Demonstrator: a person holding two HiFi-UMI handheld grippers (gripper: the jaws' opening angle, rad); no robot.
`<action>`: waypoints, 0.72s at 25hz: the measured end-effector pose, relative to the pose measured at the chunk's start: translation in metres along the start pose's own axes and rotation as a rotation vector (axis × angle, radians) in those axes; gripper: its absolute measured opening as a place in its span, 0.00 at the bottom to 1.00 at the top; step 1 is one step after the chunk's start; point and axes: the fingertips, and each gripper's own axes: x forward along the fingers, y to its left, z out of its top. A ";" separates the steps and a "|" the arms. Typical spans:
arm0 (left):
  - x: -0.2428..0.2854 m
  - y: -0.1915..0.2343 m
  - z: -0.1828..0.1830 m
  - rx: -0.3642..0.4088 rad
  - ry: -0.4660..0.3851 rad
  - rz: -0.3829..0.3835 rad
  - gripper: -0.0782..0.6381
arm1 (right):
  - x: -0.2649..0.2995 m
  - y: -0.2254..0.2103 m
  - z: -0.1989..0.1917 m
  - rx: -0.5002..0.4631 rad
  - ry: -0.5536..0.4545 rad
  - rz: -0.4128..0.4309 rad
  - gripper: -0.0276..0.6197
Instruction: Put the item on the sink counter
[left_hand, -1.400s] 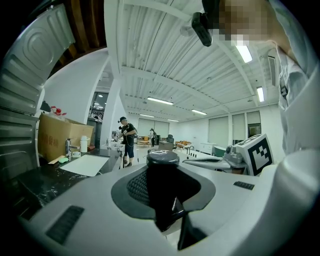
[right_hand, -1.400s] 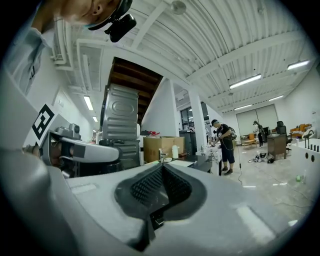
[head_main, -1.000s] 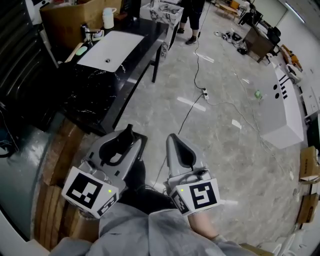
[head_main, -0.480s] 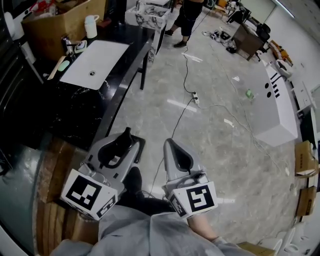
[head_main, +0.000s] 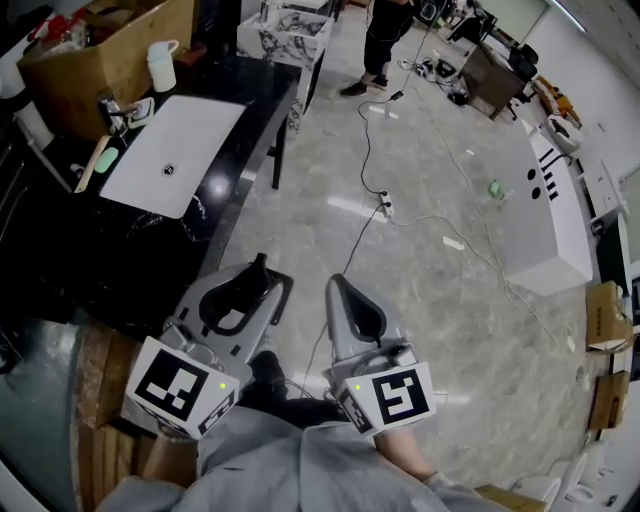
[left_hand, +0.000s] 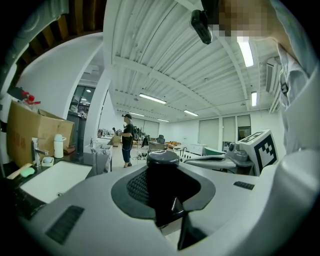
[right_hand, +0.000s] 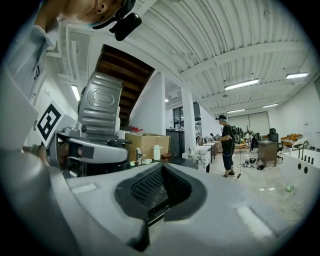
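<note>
Low in the middle of the head view, the left claw (head_main: 245, 298) is clenched on a black item (head_main: 257, 270) with a round cap, which stands upright and pokes out past the jaws. Just to its right, the right claw (head_main: 342, 288) has its jaws closed together on nothing. At the upper left lies the black sink counter (head_main: 243, 120) with its white basin (head_main: 175, 150), well apart from both claws. The item is in hand. Reaching the counter and setting it down is left.

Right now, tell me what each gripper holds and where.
Left gripper clamps a dark capped item by its body, cap protruding; right gripper holds nothing.
</note>
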 end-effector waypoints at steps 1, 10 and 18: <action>0.007 0.009 0.002 0.000 -0.002 -0.002 0.24 | 0.009 -0.004 0.001 -0.002 0.002 -0.002 0.04; 0.057 0.065 0.005 0.008 -0.005 -0.030 0.24 | 0.078 -0.036 0.002 -0.009 0.027 -0.024 0.04; 0.070 0.107 0.004 -0.104 0.024 0.015 0.24 | 0.133 -0.032 0.002 -0.023 0.051 0.019 0.04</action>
